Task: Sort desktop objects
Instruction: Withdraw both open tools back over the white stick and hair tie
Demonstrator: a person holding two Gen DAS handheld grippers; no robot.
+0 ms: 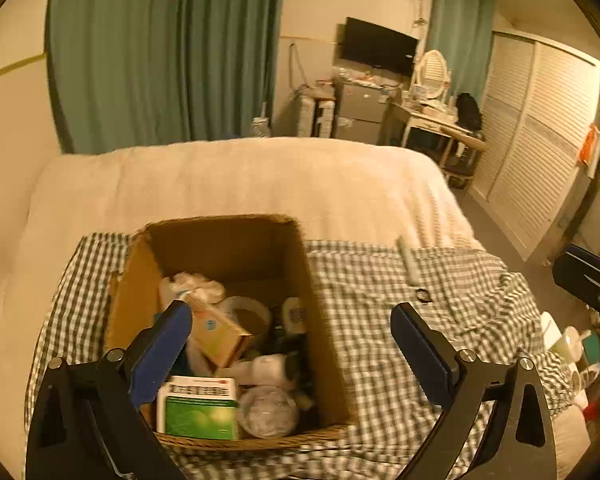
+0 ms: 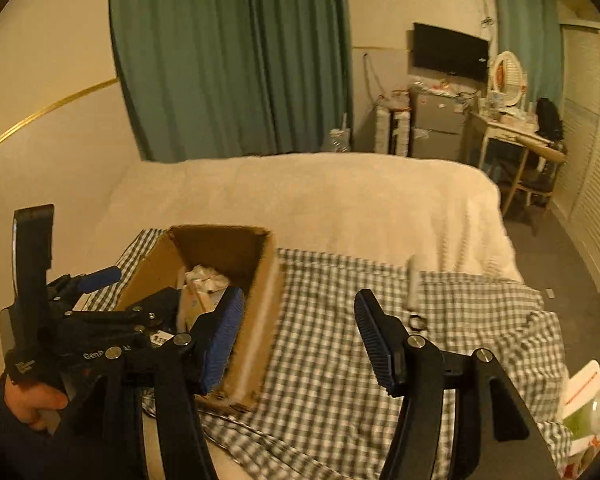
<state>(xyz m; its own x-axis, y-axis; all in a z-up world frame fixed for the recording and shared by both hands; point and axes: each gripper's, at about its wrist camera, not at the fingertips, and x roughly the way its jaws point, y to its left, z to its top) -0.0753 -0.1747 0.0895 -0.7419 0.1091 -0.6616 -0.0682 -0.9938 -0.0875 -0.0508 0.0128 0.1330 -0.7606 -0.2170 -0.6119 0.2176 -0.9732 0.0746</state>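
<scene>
A cardboard box (image 1: 324,320) stands on a green checked cloth (image 1: 380,360) spread over a bed. Inside lie a green and white packet (image 1: 198,410), a tan carton (image 1: 220,336), a white roll (image 1: 268,368), a tape ring (image 1: 248,314) and a clear round tub (image 1: 268,412). My left gripper (image 1: 292,312) hangs above the box with its jaws wide open and nothing between them. My right gripper (image 2: 300,296) hovers over the cloth just right of the box (image 2: 260,320), open and holding nothing. On the cloth lie a white stick-shaped item (image 2: 411,284) and a small dark ring (image 2: 417,322).
A hand (image 2: 32,400) holds the left gripper (image 2: 132,288) at the box's left side. Bottles and packets (image 1: 572,344) crowd the floor by the bed's right edge. The cream blanket (image 1: 240,184) lies beyond the box. A dressing table (image 1: 432,116) and louvred wardrobe (image 1: 540,140) stand far right.
</scene>
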